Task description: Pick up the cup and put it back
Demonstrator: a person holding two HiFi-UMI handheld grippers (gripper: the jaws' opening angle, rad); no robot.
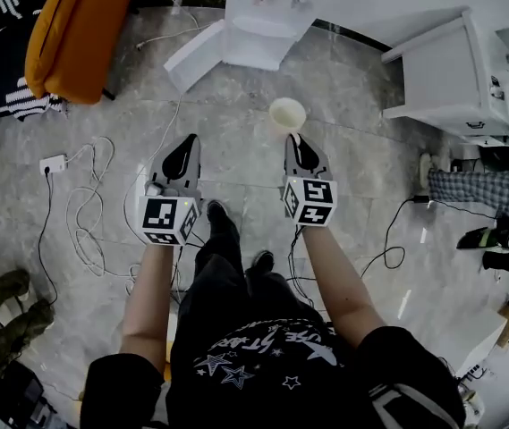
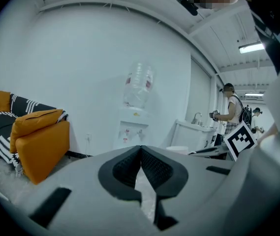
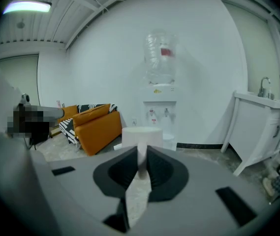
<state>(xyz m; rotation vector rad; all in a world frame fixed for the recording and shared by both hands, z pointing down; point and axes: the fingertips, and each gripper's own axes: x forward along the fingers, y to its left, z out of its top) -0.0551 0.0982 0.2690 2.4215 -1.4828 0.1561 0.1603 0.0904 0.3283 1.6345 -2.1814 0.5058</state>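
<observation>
A white paper cup [image 1: 287,113] hangs in the air above the marble floor, just beyond my right gripper [image 1: 293,138]. In the right gripper view the cup [image 3: 142,134] stands upright with its near wall pinched between the dark pads, so the right gripper [image 3: 142,161] is shut on it. My left gripper [image 1: 189,138] is held level beside it, a hand's width to the left. In the left gripper view the left gripper [image 2: 140,154] has its pads meeting at the tips with nothing between them.
A water dispenser [image 1: 267,16] stands straight ahead by the wall. An orange sofa [image 1: 80,34] is at the far left and a white sink cabinet [image 1: 455,70] at the right. Cables [image 1: 84,213] and a power strip [image 1: 53,164] lie on the floor at the left.
</observation>
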